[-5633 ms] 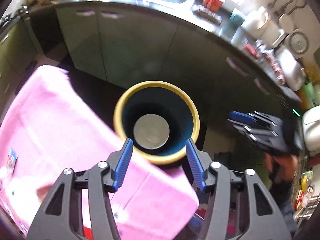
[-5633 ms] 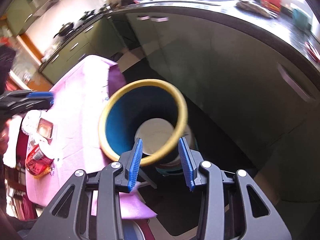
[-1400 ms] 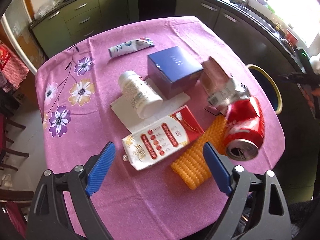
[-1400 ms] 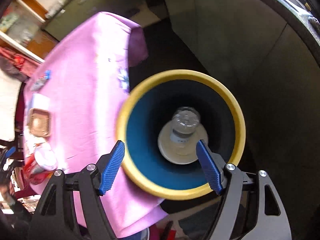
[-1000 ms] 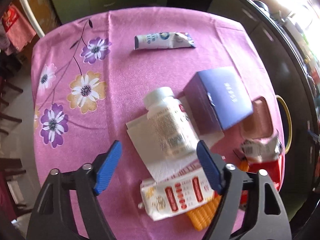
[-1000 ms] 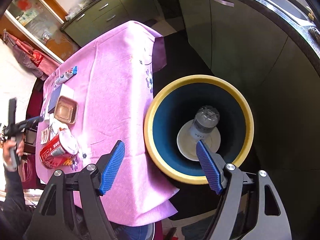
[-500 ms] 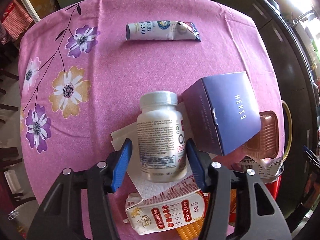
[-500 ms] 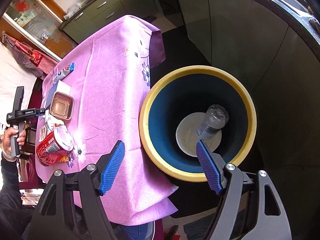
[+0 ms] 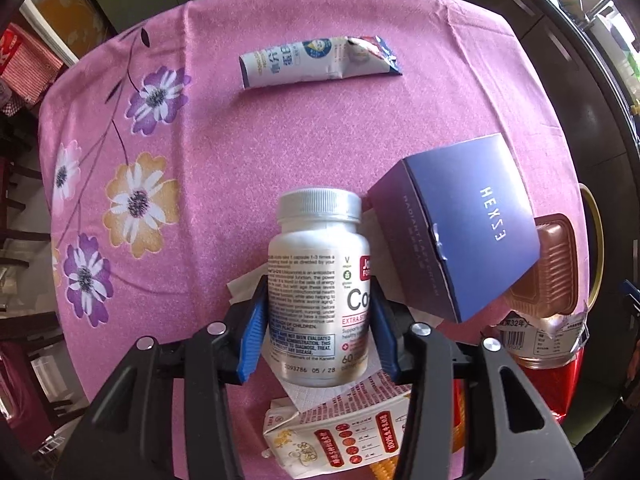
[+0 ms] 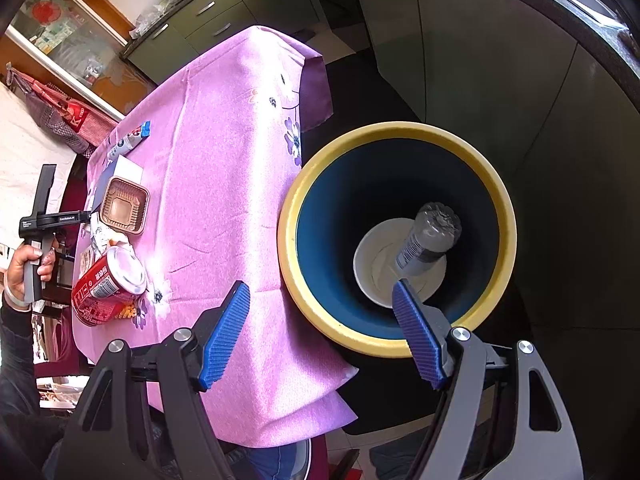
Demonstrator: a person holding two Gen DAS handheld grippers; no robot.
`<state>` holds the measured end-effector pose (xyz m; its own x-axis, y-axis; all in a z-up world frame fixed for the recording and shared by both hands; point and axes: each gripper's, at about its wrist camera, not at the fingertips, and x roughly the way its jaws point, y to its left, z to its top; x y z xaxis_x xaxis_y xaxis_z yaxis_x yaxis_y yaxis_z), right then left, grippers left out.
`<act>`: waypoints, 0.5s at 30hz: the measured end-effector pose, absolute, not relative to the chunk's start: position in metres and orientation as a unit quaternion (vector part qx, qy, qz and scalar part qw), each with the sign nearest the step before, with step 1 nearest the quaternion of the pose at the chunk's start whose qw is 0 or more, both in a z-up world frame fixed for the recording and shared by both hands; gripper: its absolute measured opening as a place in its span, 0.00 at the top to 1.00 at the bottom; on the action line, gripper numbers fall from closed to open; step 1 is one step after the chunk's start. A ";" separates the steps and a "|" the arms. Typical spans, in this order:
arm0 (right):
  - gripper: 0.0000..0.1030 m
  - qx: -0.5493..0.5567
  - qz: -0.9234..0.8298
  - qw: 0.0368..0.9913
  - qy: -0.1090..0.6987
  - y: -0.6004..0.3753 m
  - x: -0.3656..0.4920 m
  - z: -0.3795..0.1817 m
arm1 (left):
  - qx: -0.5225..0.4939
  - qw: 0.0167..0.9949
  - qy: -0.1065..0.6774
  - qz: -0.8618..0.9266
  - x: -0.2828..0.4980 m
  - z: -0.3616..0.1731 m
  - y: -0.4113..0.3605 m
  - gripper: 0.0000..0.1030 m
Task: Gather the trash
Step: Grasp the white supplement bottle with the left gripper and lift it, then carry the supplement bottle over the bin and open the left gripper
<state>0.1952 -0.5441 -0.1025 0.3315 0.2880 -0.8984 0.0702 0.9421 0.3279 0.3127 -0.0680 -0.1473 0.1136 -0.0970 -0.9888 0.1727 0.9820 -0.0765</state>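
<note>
The white pill bottle (image 9: 318, 288) lies on the tabletop (image 9: 224, 152) just left of the purple box (image 9: 460, 228), cap pointing away. The left hand-held gripper (image 9: 318, 326), nearer, has been closing and straddles its sides, pads touching; the right hand-held gripper (image 10: 320, 336) stands apart, empty.

left view overhead, table (image 9: 248, 128) shared
</note>
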 end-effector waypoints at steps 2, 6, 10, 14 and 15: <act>0.29 0.156 0.067 0.801 0.574 -0.545 0.195 -0.103 | 0.031 0.751 0.653 -0.093 0.311 -0.139 -0.067 0.57; 0.29 0.155 0.071 0.801 0.574 -0.543 0.196 -0.104 | 0.039 0.760 0.642 -0.095 0.305 -0.123 -0.067 0.57; 0.29 0.154 0.072 0.803 0.571 -0.541 0.194 -0.102 | 0.061 0.776 0.619 -0.107 0.290 -0.096 -0.074 0.57; 0.29 0.151 0.060 0.810 0.564 -0.546 0.190 -0.096 | 0.098 0.785 0.591 -0.159 0.256 -0.059 -0.101 0.57; 0.29 0.152 0.057 0.812 0.561 -0.548 0.187 -0.094 | 0.105 0.784 0.586 -0.177 0.248 -0.050 -0.109 0.57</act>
